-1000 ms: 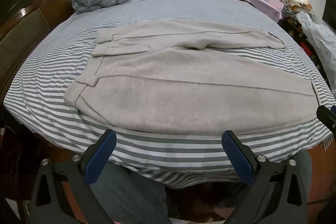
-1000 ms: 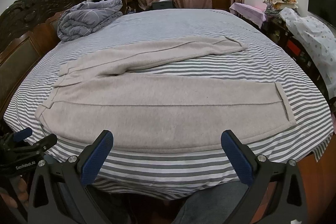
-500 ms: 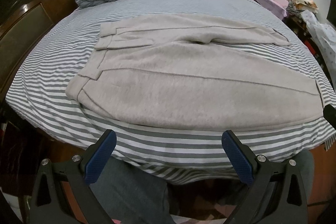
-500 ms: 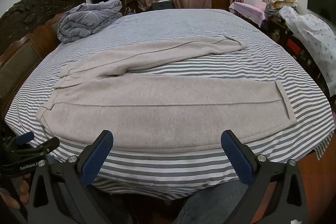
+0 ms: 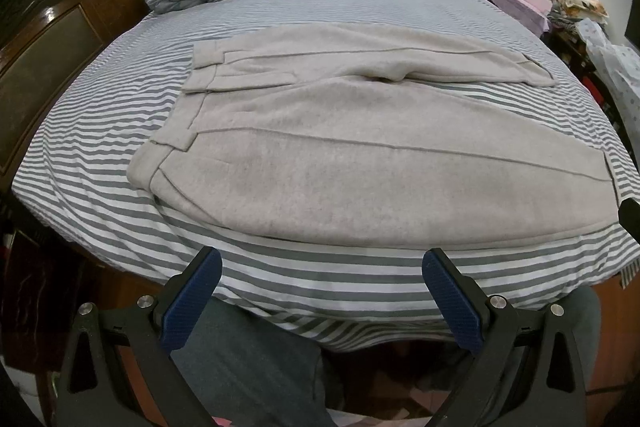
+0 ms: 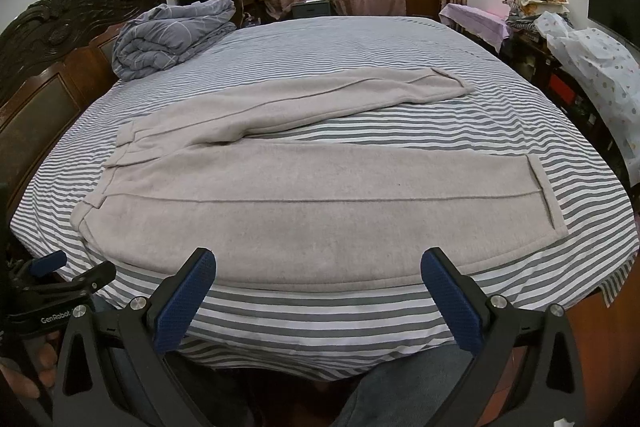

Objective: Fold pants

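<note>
Light grey pants (image 5: 360,155) lie flat on the striped bed (image 5: 100,131), waistband to the left, both legs stretched to the right and spread apart. They also show in the right wrist view (image 6: 304,195). My left gripper (image 5: 320,299) is open and empty, held at the near bed edge just short of the near leg. My right gripper (image 6: 318,297) is open and empty too, at the same near edge. The left gripper also shows at the lower left of the right wrist view (image 6: 60,275).
A rolled grey-blue duvet (image 6: 168,39) lies at the far left of the bed by the dark wooden headboard (image 6: 44,63). Cluttered furniture with a patterned cover (image 6: 592,67) stands along the right side. The person's legs (image 5: 248,359) are below the bed edge.
The left wrist view has risen and tilted, showing more of the bed and pants from above. The right gripper has barely moved. Both grippers stay open.
</note>
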`<act>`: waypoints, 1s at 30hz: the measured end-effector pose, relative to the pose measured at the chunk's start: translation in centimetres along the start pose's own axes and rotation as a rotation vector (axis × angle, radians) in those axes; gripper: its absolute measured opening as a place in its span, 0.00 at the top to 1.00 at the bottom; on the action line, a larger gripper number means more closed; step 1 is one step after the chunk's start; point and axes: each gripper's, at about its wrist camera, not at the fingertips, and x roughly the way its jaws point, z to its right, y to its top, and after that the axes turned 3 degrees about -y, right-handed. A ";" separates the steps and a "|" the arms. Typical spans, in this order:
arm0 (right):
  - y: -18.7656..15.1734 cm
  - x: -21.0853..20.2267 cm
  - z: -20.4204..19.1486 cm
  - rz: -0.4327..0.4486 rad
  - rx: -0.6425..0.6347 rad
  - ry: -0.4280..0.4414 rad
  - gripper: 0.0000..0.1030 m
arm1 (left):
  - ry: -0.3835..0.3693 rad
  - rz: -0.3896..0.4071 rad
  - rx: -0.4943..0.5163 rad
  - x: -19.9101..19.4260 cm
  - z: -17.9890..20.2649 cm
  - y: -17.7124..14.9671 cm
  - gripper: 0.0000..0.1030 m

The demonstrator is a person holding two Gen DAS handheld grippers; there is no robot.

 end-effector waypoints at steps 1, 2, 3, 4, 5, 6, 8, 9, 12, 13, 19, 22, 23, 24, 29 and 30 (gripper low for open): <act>0.0 0.0 0.0 0.000 -0.001 0.000 0.01 | -0.001 0.000 0.000 0.0 0.0 0.0 0.03; 0.0 0.0 0.0 -0.001 -0.001 0.000 0.01 | -0.003 -0.002 -0.001 0.1 -0.1 0.0 0.03; 0.0 0.0 0.0 -0.001 -0.003 0.000 0.01 | -0.004 -0.003 -0.002 0.1 -0.1 0.1 0.03; 0.0 0.0 0.0 -0.001 -0.002 0.000 0.01 | -0.003 -0.005 -0.003 0.2 -0.1 0.1 0.03; 0.0 0.0 0.0 -0.002 -0.002 0.000 0.01 | -0.001 -0.005 -0.002 0.3 -0.1 0.1 0.03; 0.0 0.1 0.0 -0.004 -0.002 0.001 0.01 | 0.000 -0.006 -0.002 0.3 -0.2 0.1 0.03; 0.0 0.1 -0.1 -0.007 0.000 0.002 0.01 | 0.002 -0.009 -0.002 0.5 -0.1 0.2 0.03; 0.0 0.3 -0.1 -0.009 -0.001 0.002 0.01 | 0.002 -0.009 -0.002 0.6 -0.1 0.3 0.03; 0.0 0.6 -0.3 -0.017 -0.001 0.001 0.01 | 0.003 -0.012 0.000 0.8 -0.1 0.3 0.03; 0.1 0.8 -0.2 -0.019 -0.001 0.000 0.01 | 0.003 -0.014 0.001 0.9 -0.1 0.3 0.03; 0.3 1.4 0.0 -0.030 0.003 -0.004 0.01 | 0.004 -0.024 0.002 1.6 -0.4 0.5 0.03; 0.3 1.7 0.2 -0.040 0.008 -0.003 0.01 | 0.006 -0.026 0.001 1.8 -0.5 0.6 0.03; 0.2 1.9 0.2 -0.044 0.009 -0.002 0.01 | 0.005 -0.028 -0.002 1.9 -0.6 0.7 0.03; 0.3 2.0 0.2 -0.048 0.010 -0.002 0.01 | 0.003 -0.030 -0.006 2.0 -0.7 0.7 0.03; 0.1 2.9 0.2 -0.071 0.017 -0.001 0.01 | -0.009 -0.037 -0.020 2.6 -1.3 1.2 0.03; 0.1 3.1 0.2 -0.077 0.019 0.000 0.01 | -0.015 -0.038 -0.025 2.7 -1.5 1.4 0.03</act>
